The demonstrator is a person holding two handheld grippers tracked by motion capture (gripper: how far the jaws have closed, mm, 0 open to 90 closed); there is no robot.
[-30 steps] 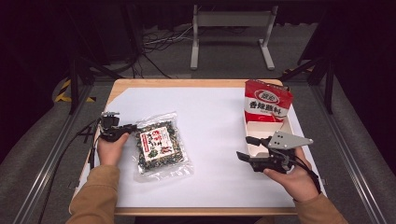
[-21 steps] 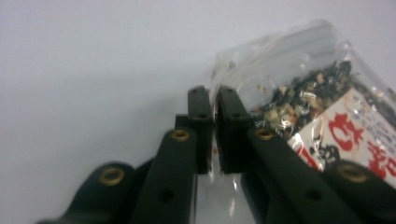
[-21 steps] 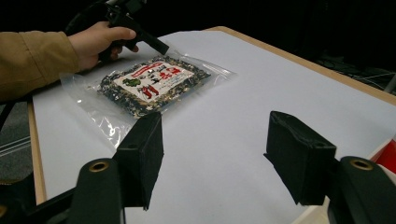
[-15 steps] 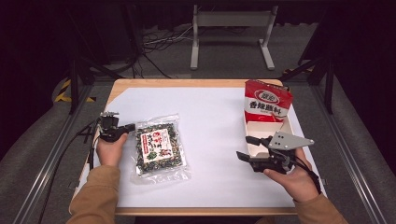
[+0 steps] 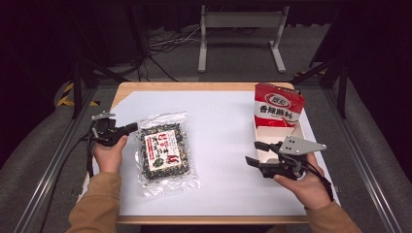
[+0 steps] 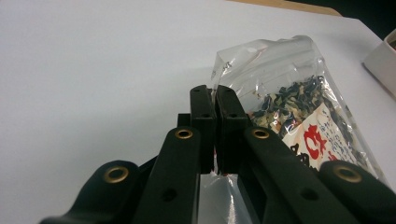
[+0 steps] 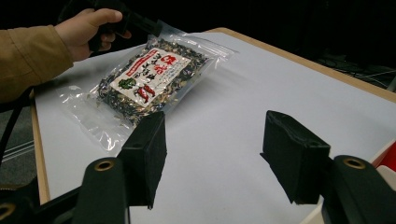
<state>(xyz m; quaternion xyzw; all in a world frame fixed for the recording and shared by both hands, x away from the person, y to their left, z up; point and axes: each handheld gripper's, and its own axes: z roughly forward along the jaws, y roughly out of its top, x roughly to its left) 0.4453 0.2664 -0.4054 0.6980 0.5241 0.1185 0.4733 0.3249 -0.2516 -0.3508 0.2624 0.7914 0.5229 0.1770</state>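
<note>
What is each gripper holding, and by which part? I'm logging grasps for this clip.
The left gripper is shut on the clear plastic bag of dark dried mix with a red-and-white label, pinching its top left corner. The right gripper is open, holding nothing.

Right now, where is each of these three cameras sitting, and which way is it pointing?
High view: fixed above the person's side, looking forward and down on the table; both forearms and hands enter from below.
Left gripper view: rides the left hand-held gripper, looking along its jaws, shut on the clear snack bag.
Right gripper view: rides the right hand-held gripper, jaws open, facing across the table toward the other hand.
All three views share the snack bag.
</note>
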